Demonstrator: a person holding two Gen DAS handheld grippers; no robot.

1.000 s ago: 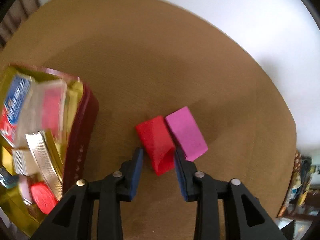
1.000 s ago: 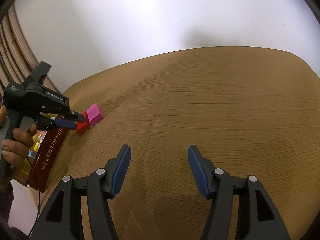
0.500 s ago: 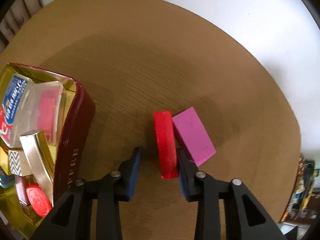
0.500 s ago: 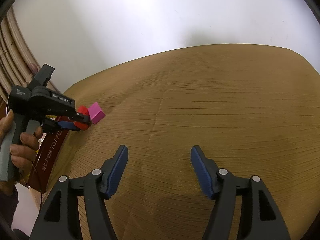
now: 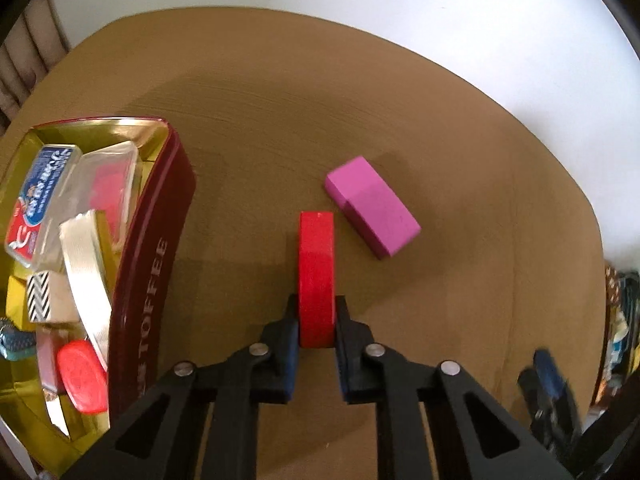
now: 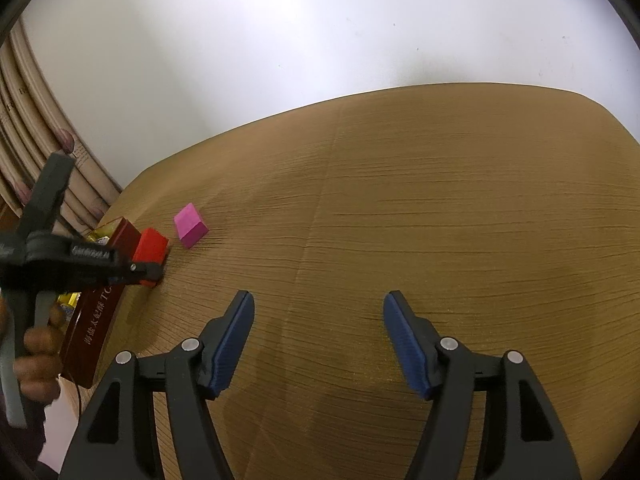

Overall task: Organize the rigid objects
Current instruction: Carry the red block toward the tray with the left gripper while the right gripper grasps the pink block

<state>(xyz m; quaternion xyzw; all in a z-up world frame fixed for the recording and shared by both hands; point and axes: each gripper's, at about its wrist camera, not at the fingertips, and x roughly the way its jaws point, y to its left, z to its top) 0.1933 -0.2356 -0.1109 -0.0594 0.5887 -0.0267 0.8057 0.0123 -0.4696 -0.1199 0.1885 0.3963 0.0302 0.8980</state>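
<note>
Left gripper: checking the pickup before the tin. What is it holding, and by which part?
The left gripper pinches the red block by its near end, across its thin sides.

I see wide bare bench (image 6: 460, 216) ahead, blocked only at the left by the toffee tin (image 5: 160, 264) and pink block (image 5: 372, 208).

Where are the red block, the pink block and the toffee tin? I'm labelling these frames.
red block (image 5: 317, 264): left wrist view, its top face.
pink block (image 5: 374, 208): left wrist view, its top face.
toffee tin (image 5: 154, 276): left wrist view, its dark red side wall.
</note>
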